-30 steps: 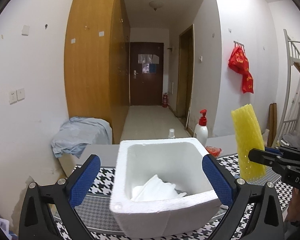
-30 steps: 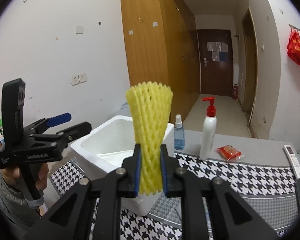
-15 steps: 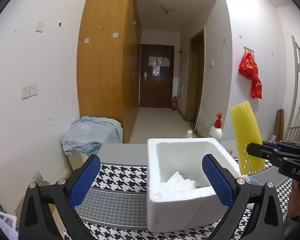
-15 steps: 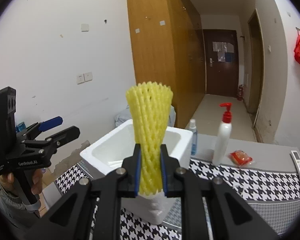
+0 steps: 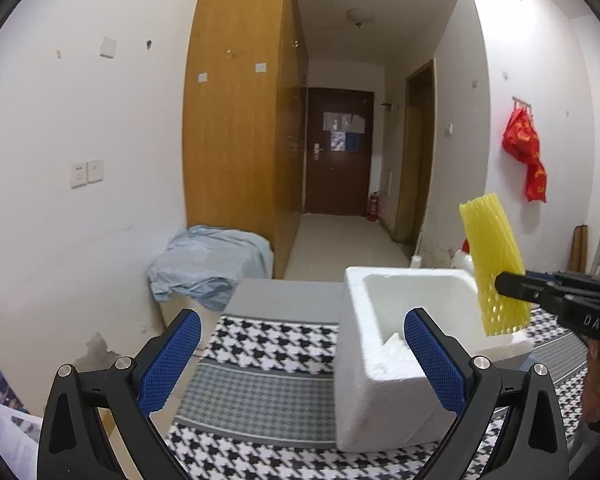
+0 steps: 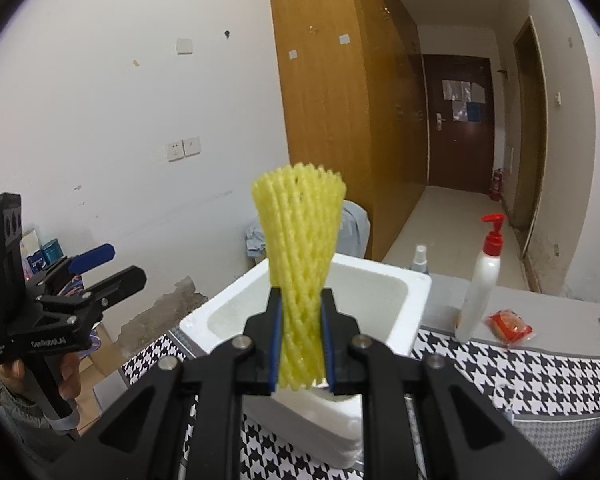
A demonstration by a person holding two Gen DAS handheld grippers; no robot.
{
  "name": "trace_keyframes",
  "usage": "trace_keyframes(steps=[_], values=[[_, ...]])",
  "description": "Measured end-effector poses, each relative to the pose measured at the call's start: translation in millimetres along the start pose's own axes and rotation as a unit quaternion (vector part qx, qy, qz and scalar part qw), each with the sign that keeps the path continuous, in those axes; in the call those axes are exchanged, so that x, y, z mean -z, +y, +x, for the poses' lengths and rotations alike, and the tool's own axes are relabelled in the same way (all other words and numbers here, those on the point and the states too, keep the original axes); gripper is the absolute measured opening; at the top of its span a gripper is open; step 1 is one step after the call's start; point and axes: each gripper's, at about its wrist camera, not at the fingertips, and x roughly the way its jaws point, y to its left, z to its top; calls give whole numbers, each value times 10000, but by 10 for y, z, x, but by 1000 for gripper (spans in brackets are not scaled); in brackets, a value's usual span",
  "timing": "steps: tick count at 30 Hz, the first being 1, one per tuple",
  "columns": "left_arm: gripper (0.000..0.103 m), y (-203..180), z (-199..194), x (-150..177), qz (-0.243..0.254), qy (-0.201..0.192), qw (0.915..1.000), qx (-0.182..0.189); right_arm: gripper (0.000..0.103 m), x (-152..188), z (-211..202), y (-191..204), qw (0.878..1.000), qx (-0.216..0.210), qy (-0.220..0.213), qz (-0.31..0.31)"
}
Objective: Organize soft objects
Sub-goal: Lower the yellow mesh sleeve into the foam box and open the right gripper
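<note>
Right gripper: closed on the yellow foam net sleeve; the blue pads squeeze its lower part from both sides.
Yellow foam net sleeve: it stands upright between the jaws, the flared top above them. In the left wrist view it hangs over the right rim of the white foam box, the lower end about at rim level.
Left gripper: open wide, nothing between the blue pads; the right pad is in front of the box, the left pad is well to the left of the box.
White foam box: on the houndstooth table mat. Something white lies at the bottom; what it is I cannot tell.
Behind the box: a small spray bottle close to its far corner.
Right of the box: a white pump bottle with red head, and beside it a small red packet.
Person: a hand holds the left gripper's handle, left of the box.
</note>
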Motion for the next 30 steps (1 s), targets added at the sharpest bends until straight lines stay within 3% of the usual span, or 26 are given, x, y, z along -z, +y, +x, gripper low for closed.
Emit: trace_keyframes(steps=[27, 30], values=[[102, 144, -123, 212, -91, 142, 9997, -182, 21, -95, 437, 103, 9989, 106, 464, 24], [102, 156, -127, 222, -121, 154, 9996, -183, 30, -99, 426, 135, 9990, 98, 445, -29]])
